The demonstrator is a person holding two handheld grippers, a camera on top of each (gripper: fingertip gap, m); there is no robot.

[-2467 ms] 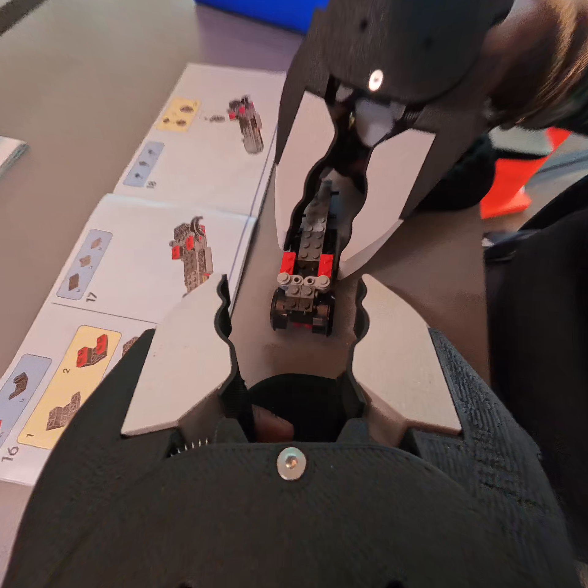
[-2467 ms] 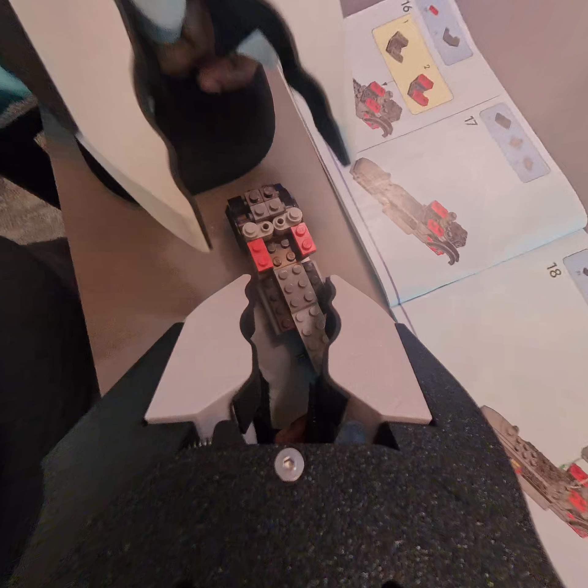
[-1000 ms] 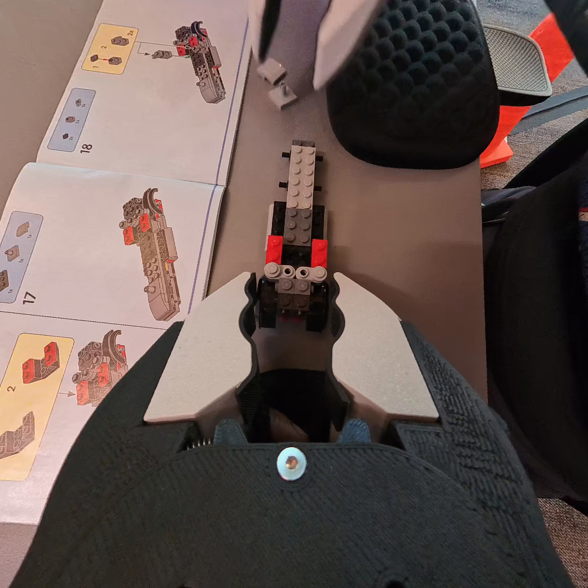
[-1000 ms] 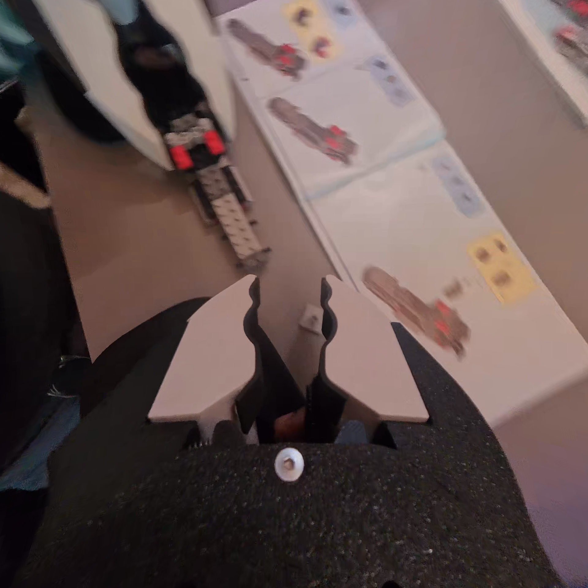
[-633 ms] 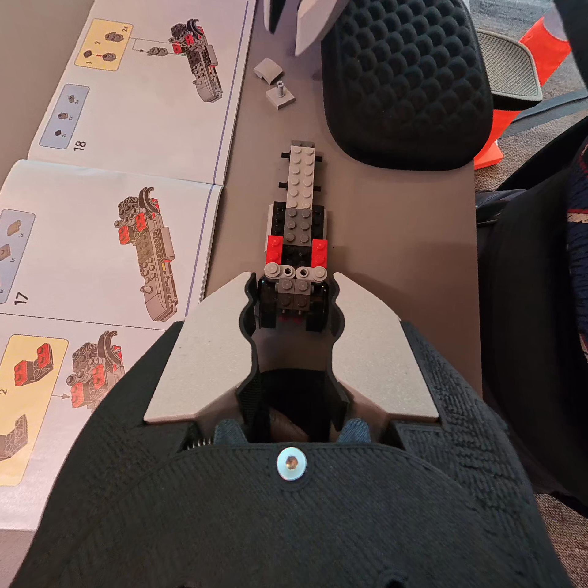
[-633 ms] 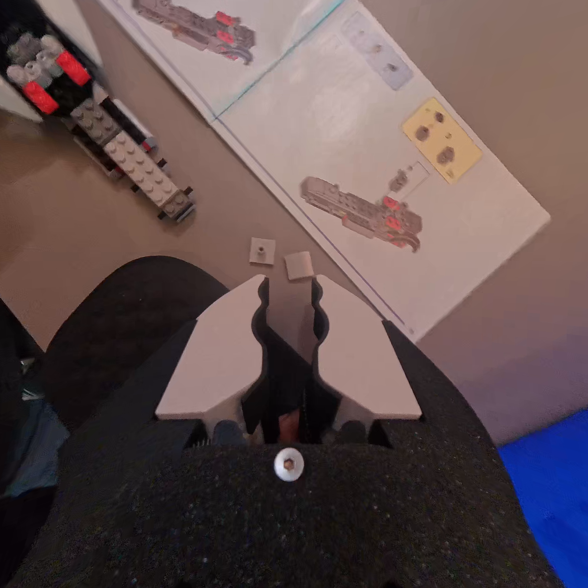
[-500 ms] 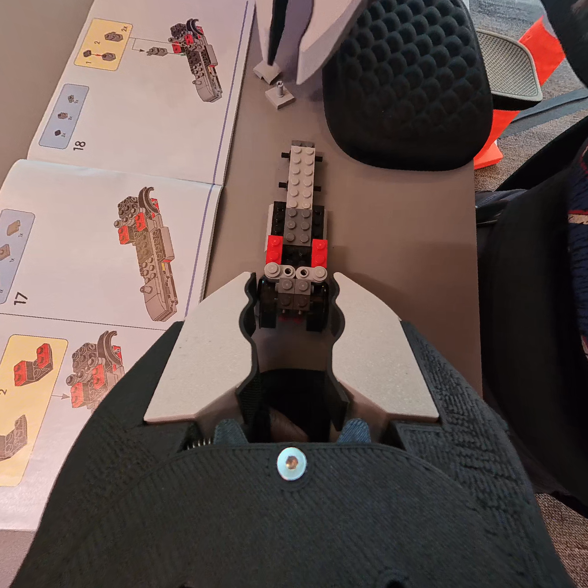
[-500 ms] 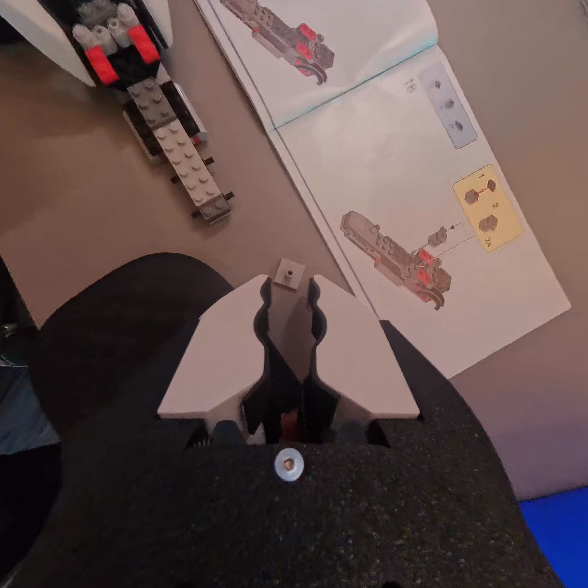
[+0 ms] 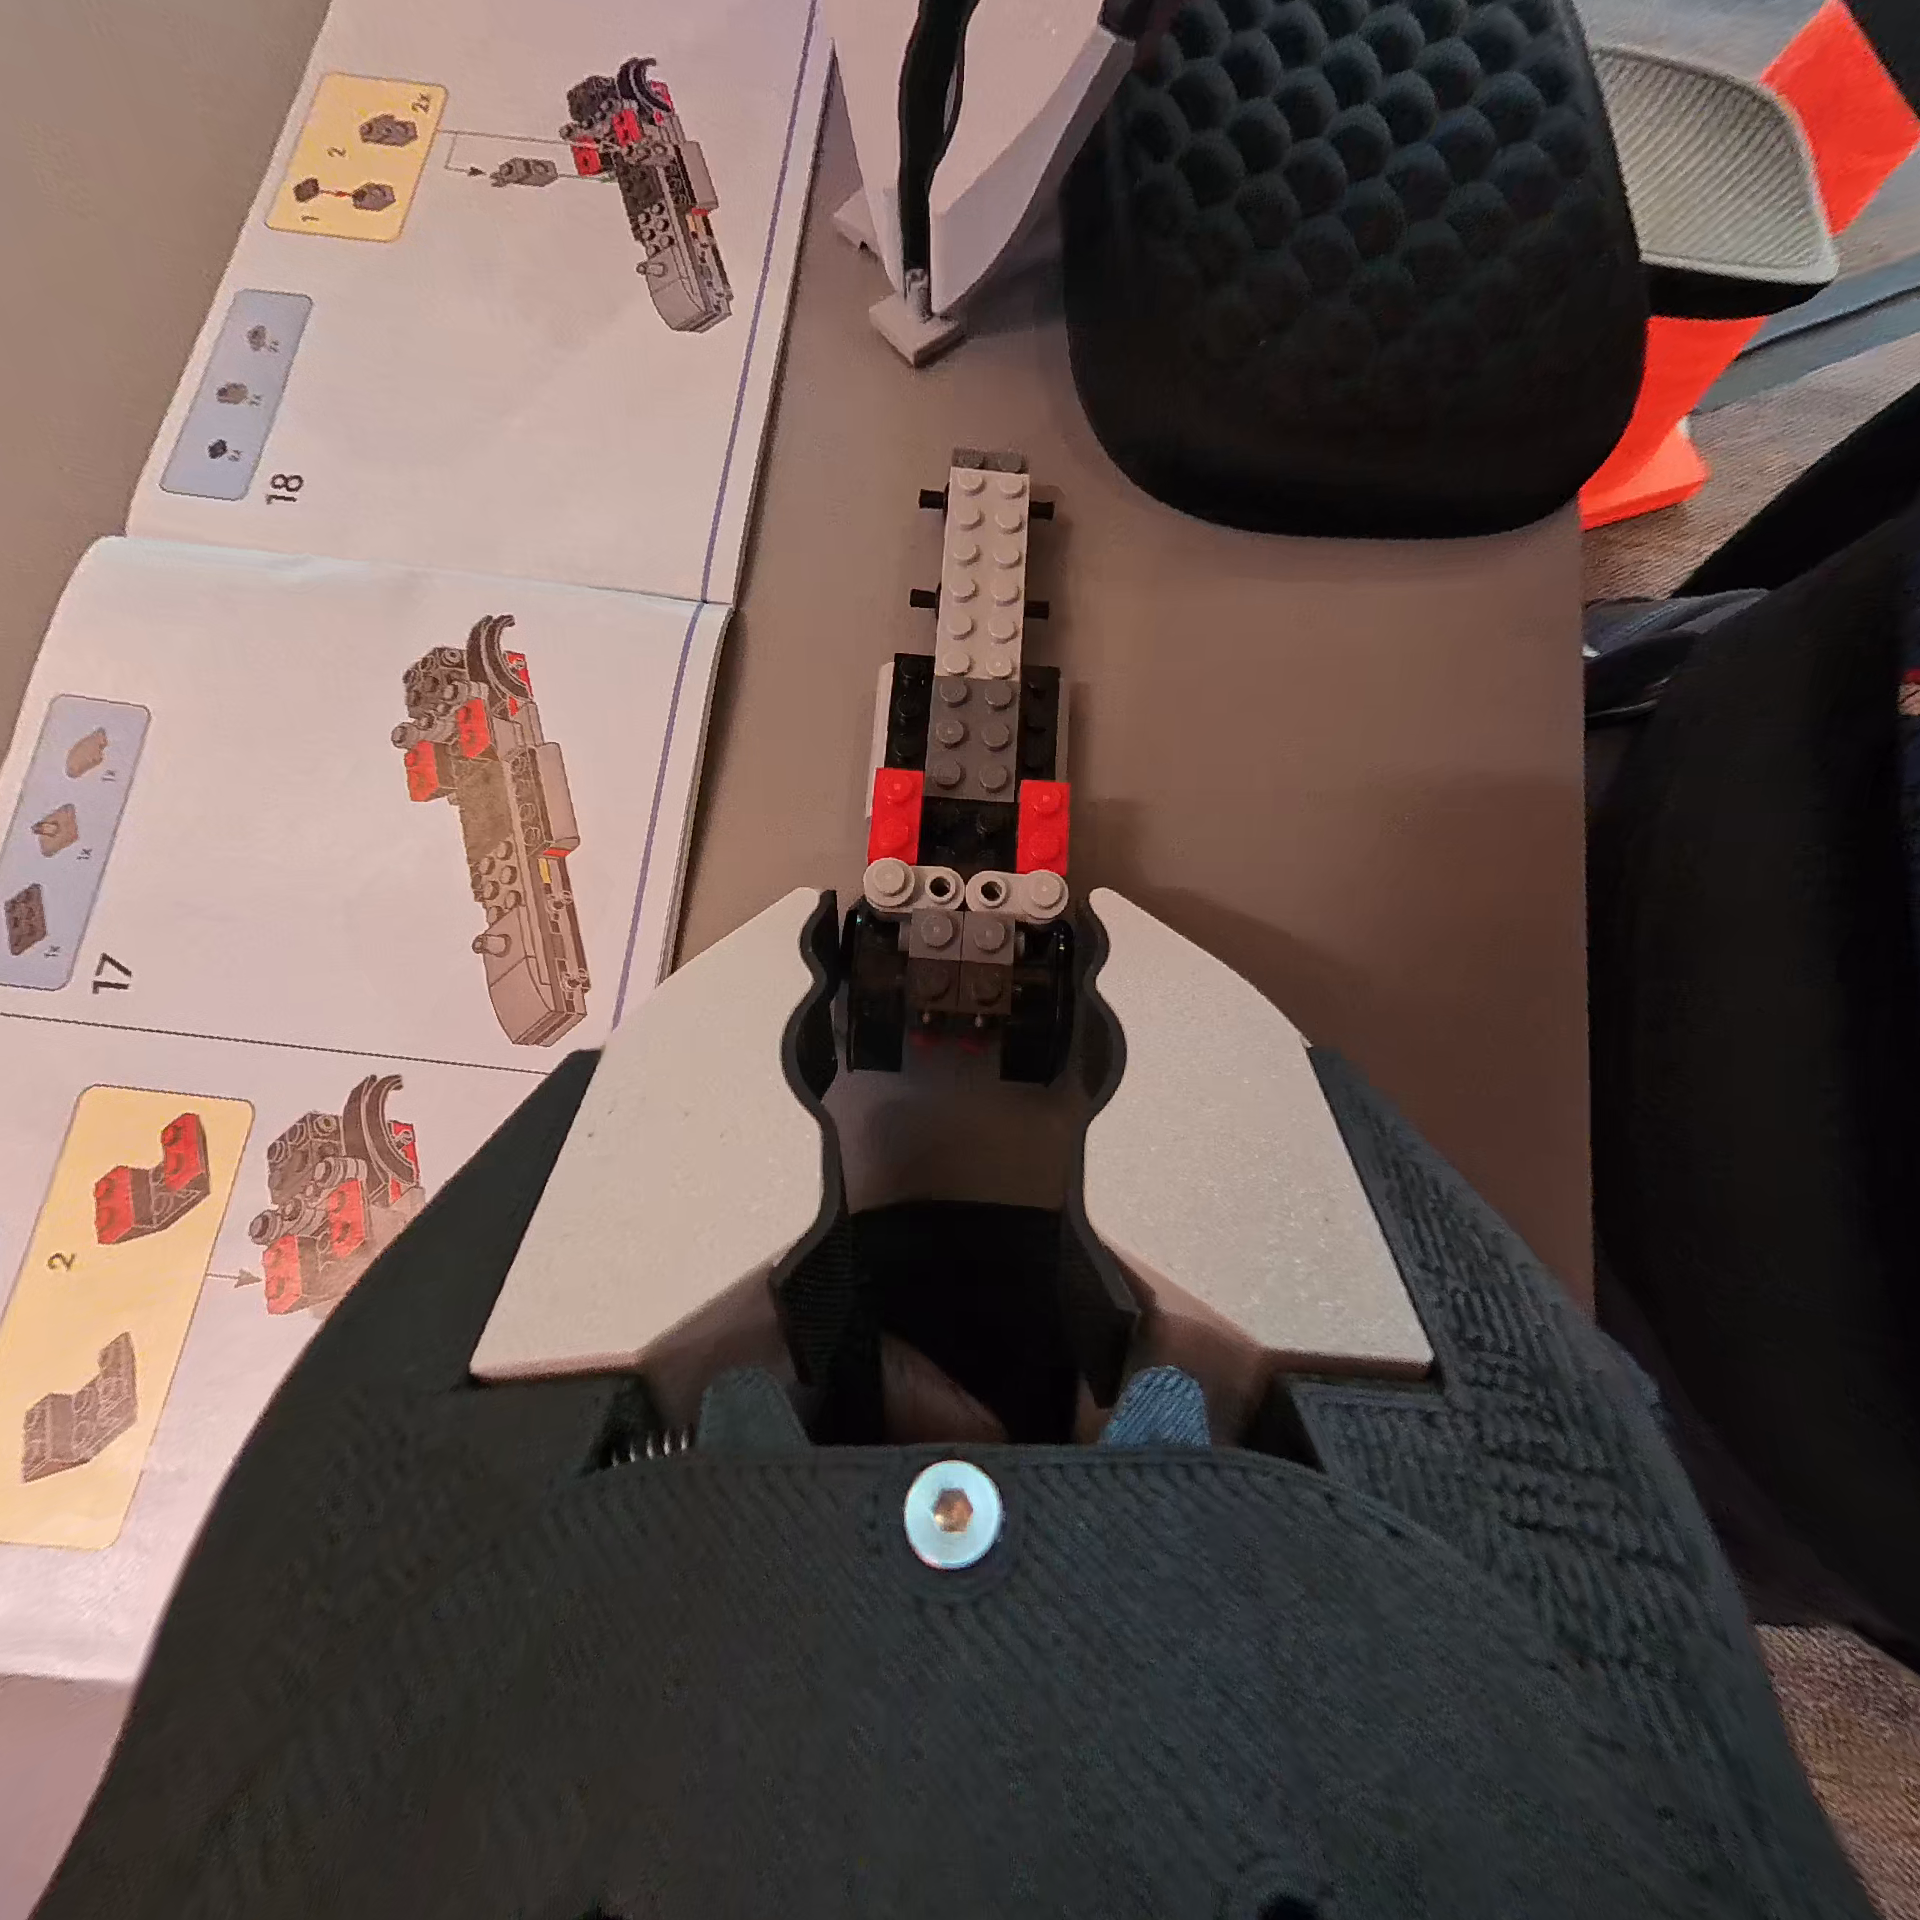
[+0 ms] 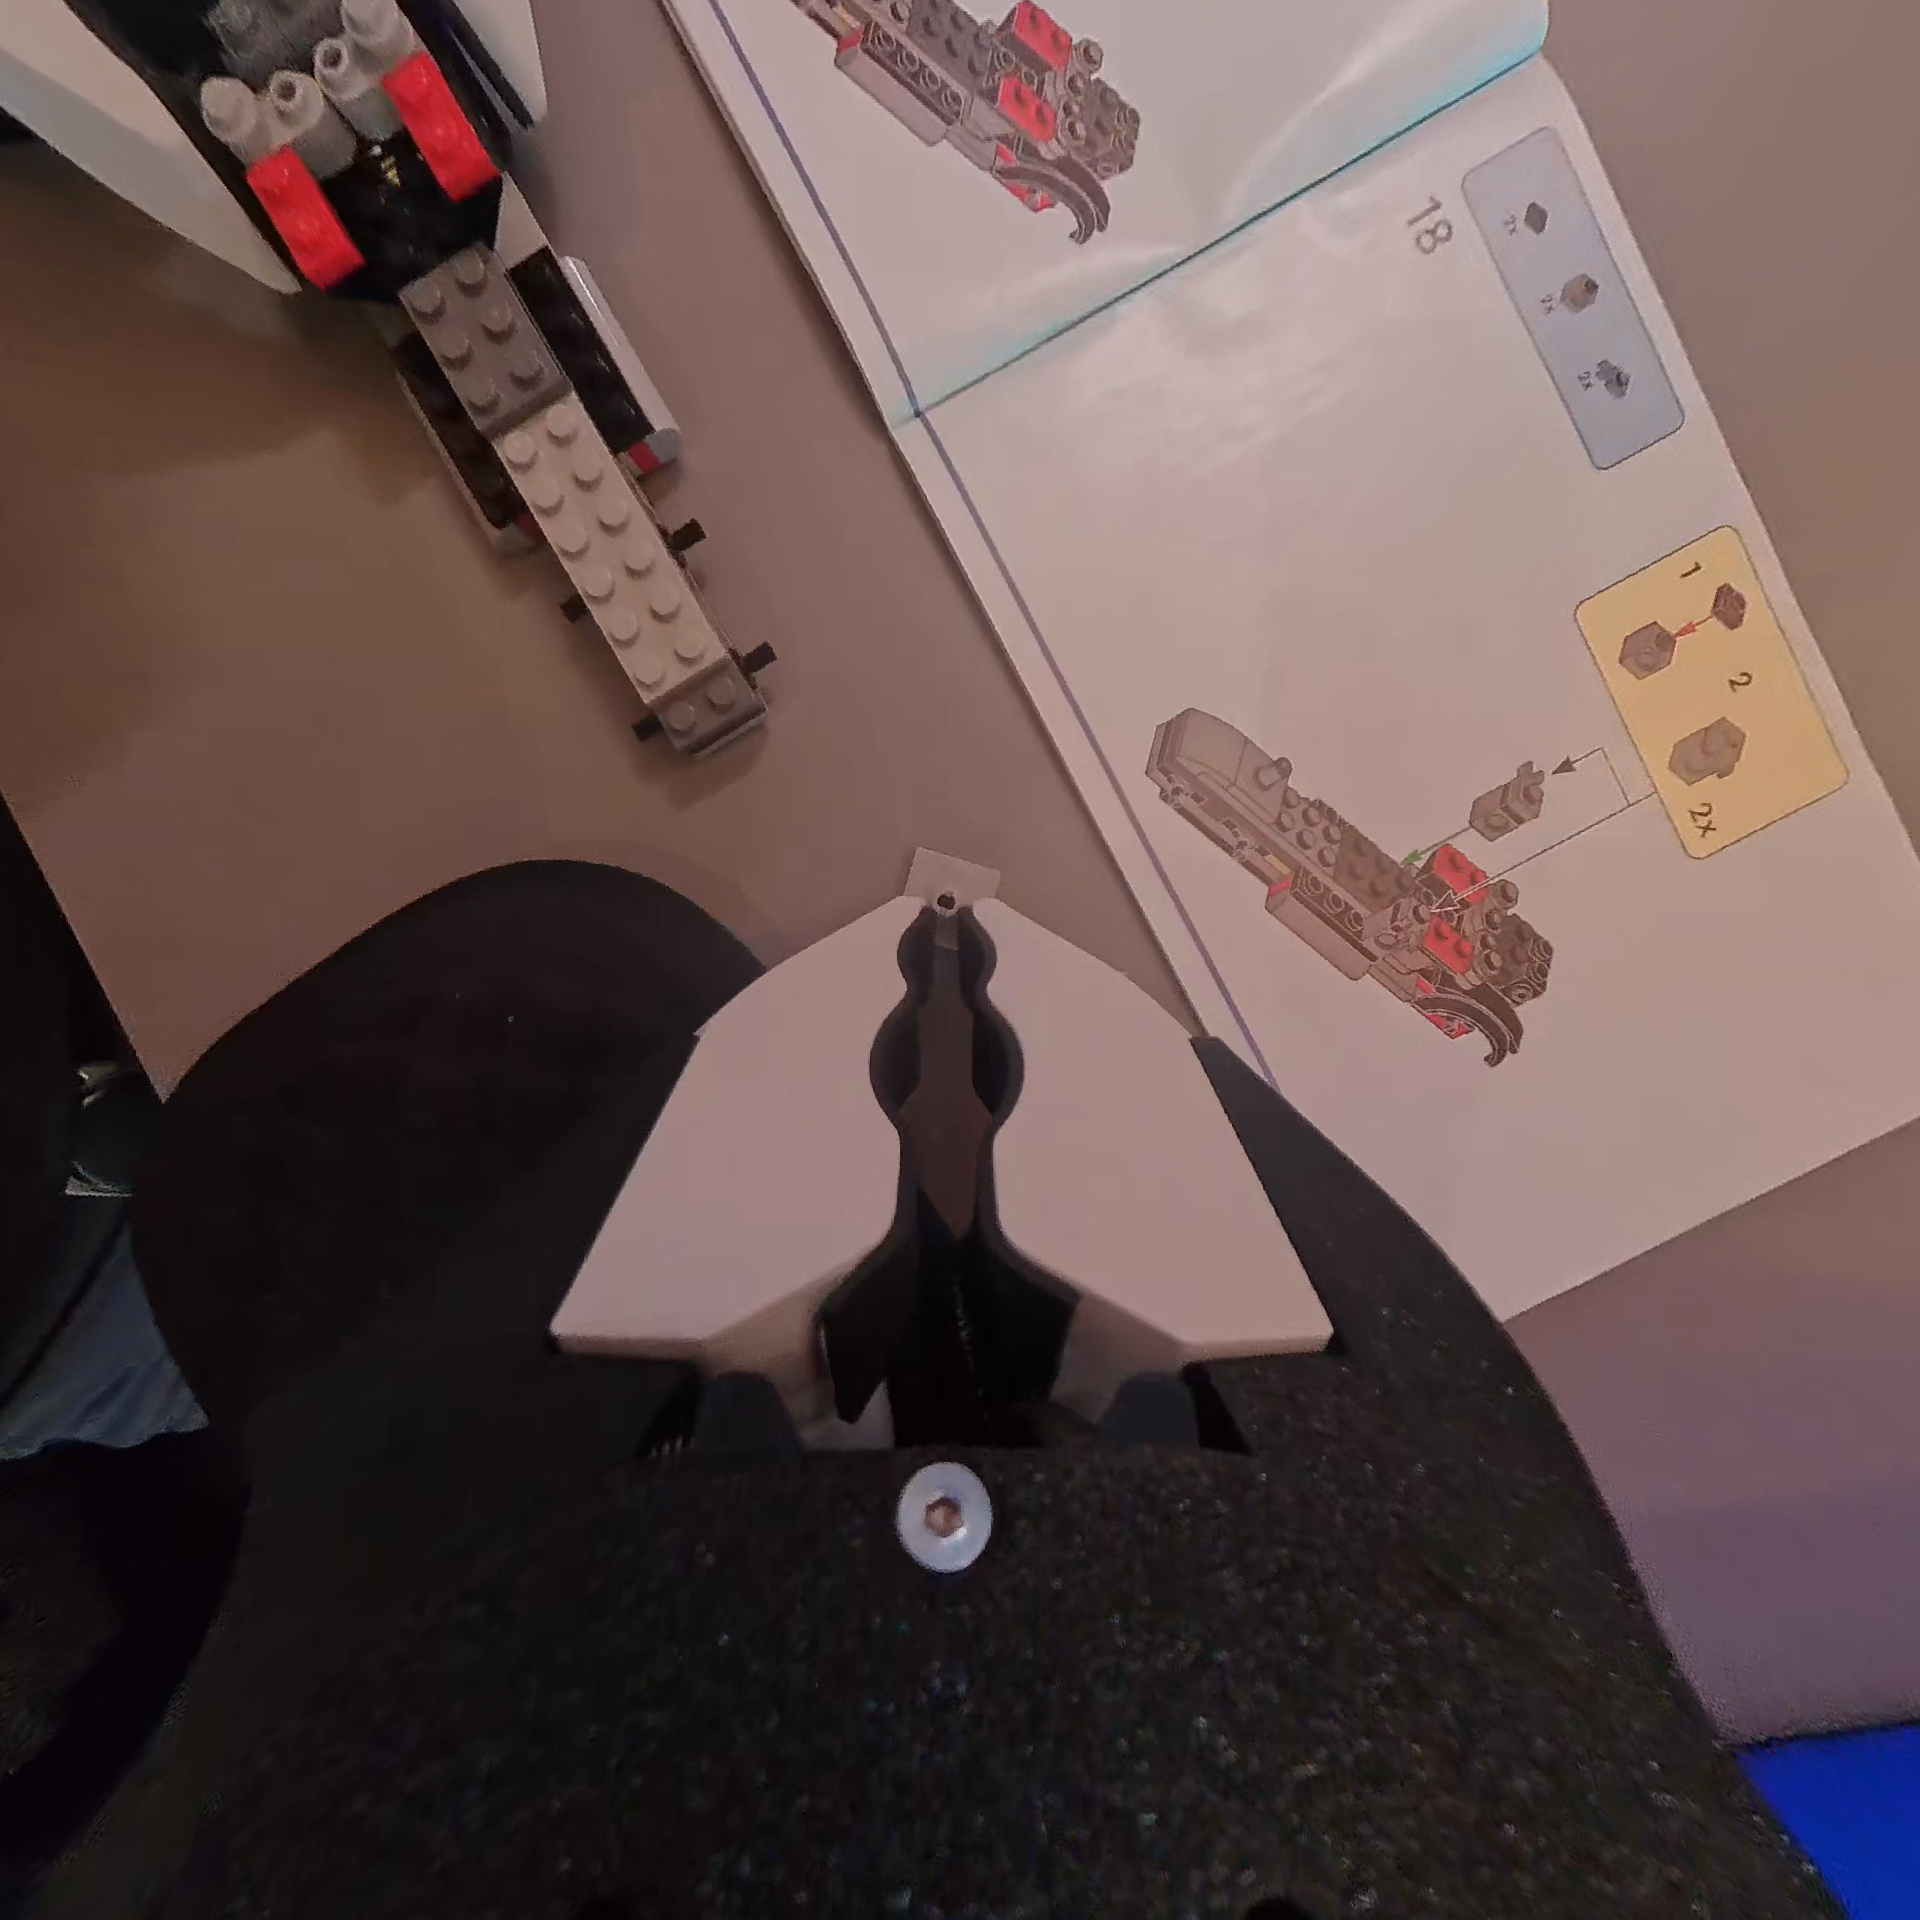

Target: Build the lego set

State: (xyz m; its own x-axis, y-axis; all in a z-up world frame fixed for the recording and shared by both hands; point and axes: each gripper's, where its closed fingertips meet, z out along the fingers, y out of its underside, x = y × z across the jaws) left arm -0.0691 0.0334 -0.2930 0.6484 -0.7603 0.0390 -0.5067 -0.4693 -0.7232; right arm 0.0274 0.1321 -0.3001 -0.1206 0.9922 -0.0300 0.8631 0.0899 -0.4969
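The left hand-held gripper (image 9: 956, 977) is clamped on the near, wheeled end of the lego model (image 9: 971, 748), one grey finger against each black wheel. The model lies flat on the brown counter (image 9: 1299, 831), its long light-grey studded plate stretching away from the fingers, red bricks either side of a black middle.

The right hand-held gripper (image 10: 943, 914) has its fingers drawn together on the peg of a small grey square plate (image 10: 951, 878), which lies on the counter beyond the far end of the model. In the left wrist view it comes down from above onto that plate (image 9: 914, 332), beside a black padded cushion (image 9: 1351, 260).

An open instruction booklet (image 9: 447, 436) lies flat alongside the model, its pages showing build steps
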